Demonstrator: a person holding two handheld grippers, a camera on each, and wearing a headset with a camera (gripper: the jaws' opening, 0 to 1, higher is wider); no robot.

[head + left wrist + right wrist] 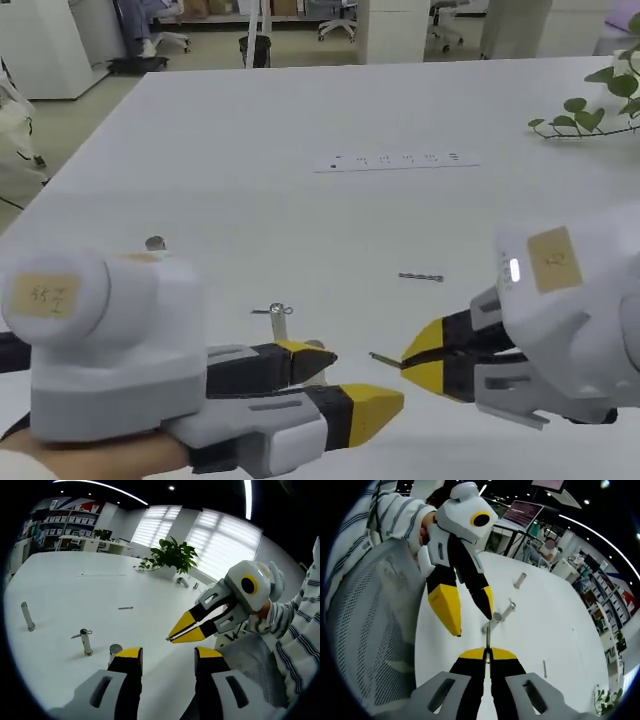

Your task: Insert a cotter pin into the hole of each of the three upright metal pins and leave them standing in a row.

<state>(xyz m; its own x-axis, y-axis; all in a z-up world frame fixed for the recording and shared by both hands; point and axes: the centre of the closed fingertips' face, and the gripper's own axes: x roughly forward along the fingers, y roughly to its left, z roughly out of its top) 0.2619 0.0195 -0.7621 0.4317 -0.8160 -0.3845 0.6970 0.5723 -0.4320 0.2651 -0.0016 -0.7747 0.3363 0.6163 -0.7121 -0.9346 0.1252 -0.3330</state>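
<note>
With the cotter pin (pixel 488 639) gripped in the closed right claw (pixel 488 652), the bare metal pin (pixel 115 654) standing on the bench (pixel 75 590) just beside the wide-open left claw (pixel 167 655) is best steadied first, then the cotter pin fed in level.

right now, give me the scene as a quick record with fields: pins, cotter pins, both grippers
left gripper: open, holding nothing, jaws beside the near pin
right gripper: shut on held cotter pin
held cotter pin: sticks out past the jaw tips toward the near pin
near pin: upright, no cotter pin seen in it
middle pin: upright, cotter pin through its top
far pin: upright, no cotter pin seen in it
loose cotter pin: lying flat on the table
</note>
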